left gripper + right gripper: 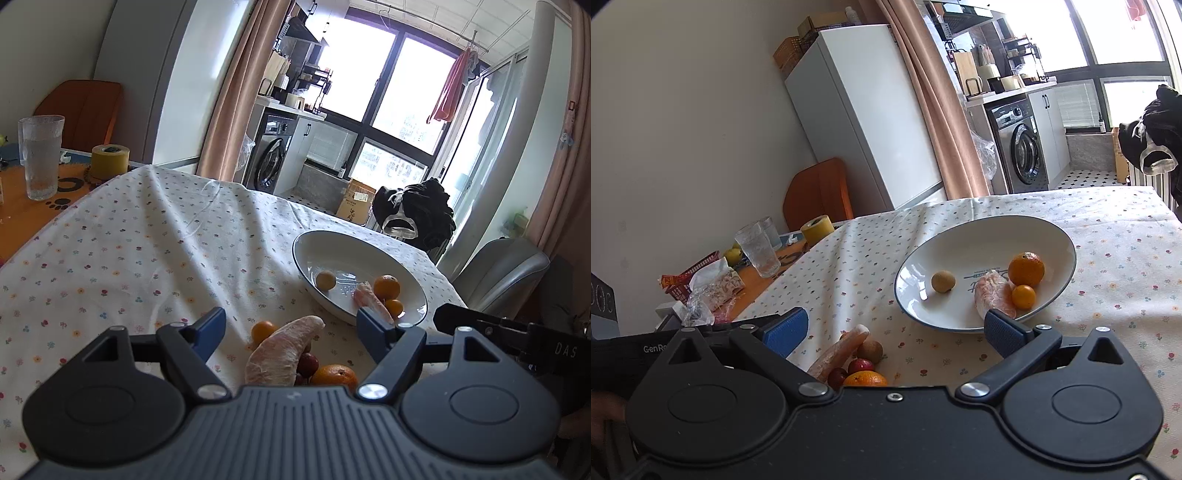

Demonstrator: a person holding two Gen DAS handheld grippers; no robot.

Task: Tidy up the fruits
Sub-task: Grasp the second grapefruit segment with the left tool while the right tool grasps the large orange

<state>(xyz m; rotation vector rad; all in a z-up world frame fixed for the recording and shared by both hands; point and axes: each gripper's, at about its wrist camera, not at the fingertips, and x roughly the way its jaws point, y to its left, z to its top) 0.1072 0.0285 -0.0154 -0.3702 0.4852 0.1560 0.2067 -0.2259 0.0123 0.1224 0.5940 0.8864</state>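
On the far left of the bench, a ribbed drinking glass (40,157) and a yellow tape roll (109,161) stood on the orange mat, beyond the flowered tablecloth (140,240). Nearer, the left tongs (291,326) were spread wide and held nothing, hovering over a small heap of fruit on the cloth: a kumquat (263,330), a peeled pomelo segment (280,352), dark red jujubes (307,363) and a mandarin (335,374), all touching or just beside one another. To the right of the heap sat the white bowl (960,240) with a blue rim. It held a brownish longan (943,282) on its left side, then another pomelo segment (991,293), an orange (1026,268) and a small kumquat (1023,296) clustered together on its right. The right tongs (894,330) were likewise spread and empty, near the bowl's front rim.
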